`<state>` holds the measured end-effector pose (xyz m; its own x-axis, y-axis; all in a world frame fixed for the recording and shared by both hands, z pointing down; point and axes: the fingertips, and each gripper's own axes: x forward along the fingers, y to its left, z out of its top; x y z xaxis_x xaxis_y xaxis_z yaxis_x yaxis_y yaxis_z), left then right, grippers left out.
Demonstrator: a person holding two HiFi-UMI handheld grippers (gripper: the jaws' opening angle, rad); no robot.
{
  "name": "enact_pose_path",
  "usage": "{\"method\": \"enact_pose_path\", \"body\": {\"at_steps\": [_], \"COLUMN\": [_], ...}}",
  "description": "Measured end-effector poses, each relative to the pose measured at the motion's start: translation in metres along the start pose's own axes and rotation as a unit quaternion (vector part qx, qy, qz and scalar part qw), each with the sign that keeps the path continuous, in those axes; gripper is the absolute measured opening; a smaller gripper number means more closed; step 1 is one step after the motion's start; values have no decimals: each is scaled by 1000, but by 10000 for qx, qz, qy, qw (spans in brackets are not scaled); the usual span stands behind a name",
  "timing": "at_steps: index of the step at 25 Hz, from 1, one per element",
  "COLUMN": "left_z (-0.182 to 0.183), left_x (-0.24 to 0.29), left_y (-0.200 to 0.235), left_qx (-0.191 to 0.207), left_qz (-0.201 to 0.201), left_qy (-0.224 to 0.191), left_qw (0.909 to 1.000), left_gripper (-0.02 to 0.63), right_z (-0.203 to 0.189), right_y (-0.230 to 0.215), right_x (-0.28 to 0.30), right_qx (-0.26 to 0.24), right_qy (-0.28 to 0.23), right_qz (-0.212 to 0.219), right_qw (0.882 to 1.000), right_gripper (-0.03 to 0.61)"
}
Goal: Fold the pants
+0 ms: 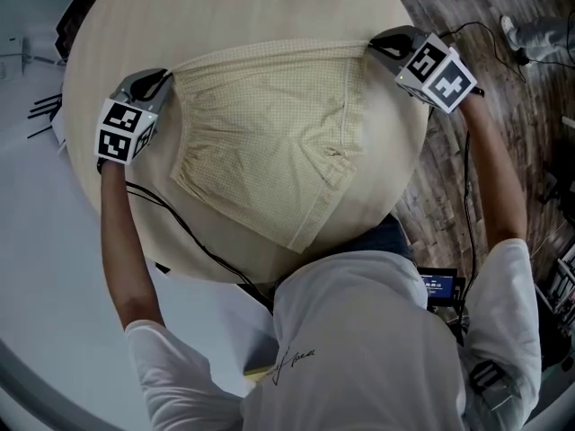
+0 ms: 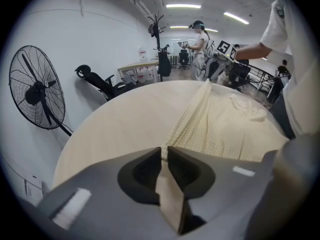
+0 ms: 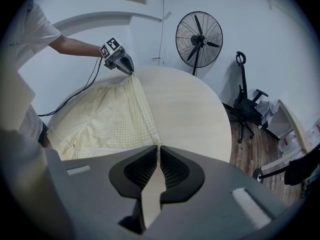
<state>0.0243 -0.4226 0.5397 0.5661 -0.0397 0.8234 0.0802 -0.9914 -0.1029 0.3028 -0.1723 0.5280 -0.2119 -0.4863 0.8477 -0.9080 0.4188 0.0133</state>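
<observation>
Pale yellow checked pants (image 1: 269, 142) lie spread on the round wooden table (image 1: 243, 16), with the waistband stretched taut along the far side. My left gripper (image 1: 169, 79) is shut on the waistband's left corner and my right gripper (image 1: 372, 43) on its right corner. In the left gripper view the jaws (image 2: 164, 151) pinch a fold of the fabric (image 2: 225, 129), which runs off toward the right gripper (image 2: 220, 54). In the right gripper view the gripper (image 3: 157, 149) clamps the cloth (image 3: 105, 119), and the left gripper (image 3: 126, 65) holds the far corner. The legs hang toward the table's near edge.
A standing fan (image 2: 32, 89) and a black chair (image 2: 100, 81) stand beyond the table on the left side. Cables (image 1: 180, 232) trail from the left gripper over the near table edge. Wooden floor (image 1: 467, 151) lies to the right. A person (image 2: 200, 49) stands far back.
</observation>
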Motion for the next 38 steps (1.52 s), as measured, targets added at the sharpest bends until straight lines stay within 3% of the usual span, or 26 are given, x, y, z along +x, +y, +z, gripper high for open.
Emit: {"method": "enact_pose_path", "body": {"at_steps": [11, 38], "left_z": [12, -14], "left_x": [-18, -68], "left_y": [-9, -39], "left_qx": [152, 468], "left_qz": [82, 183], "left_qy": [-116, -255], "left_qw": [9998, 9984], "left_gripper": [100, 100], "right_z": [3, 7], "right_y": [22, 131], "right_x": [-35, -78], "right_qx": [-8, 6], "right_qy": [-91, -126], "right_qz": [48, 82], "right_qw": [9999, 9999], "right_gripper": [21, 21]}}
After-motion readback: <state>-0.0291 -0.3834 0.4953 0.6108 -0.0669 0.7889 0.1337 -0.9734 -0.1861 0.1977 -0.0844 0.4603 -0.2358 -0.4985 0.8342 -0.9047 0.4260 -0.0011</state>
